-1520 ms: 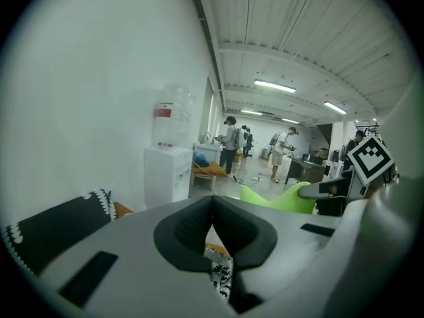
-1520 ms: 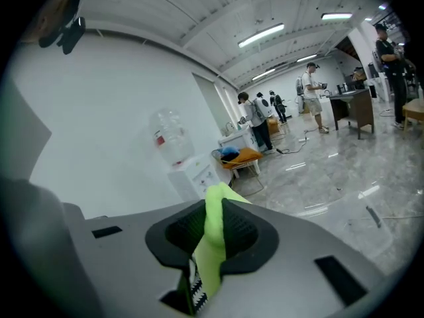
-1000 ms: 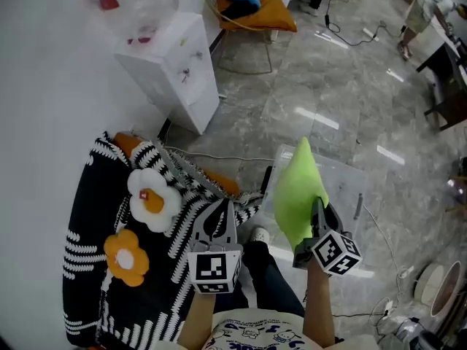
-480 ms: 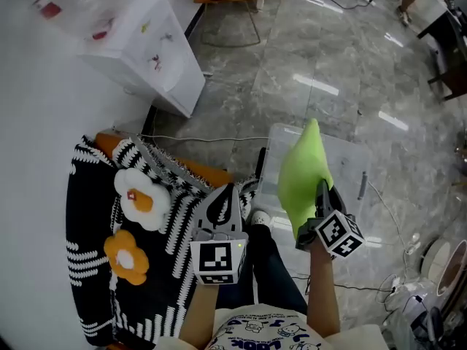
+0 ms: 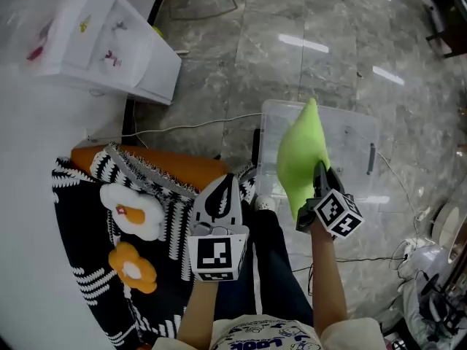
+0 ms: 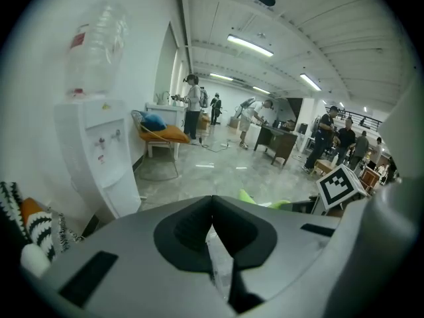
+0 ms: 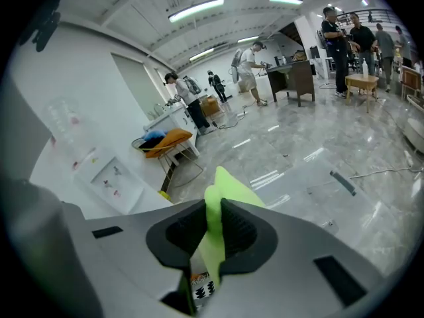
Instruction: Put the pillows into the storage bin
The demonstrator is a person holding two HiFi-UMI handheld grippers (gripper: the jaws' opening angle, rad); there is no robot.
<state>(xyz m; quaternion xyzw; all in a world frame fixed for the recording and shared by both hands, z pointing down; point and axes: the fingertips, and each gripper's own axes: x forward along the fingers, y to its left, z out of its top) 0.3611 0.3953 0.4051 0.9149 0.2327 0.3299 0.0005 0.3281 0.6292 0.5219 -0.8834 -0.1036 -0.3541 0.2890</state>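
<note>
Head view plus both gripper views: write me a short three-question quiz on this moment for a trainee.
1. True or false: the left gripper has a pillow between its fingers.
2. What is the right gripper shut on? A. a green pillow B. an orange cushion C. a striped blanket
3. In the head view, which container shows directly behind the green pillow?

Key: 1. False; its fingers are together with nothing in them. 2. A. 3. The clear storage bin.
</note>
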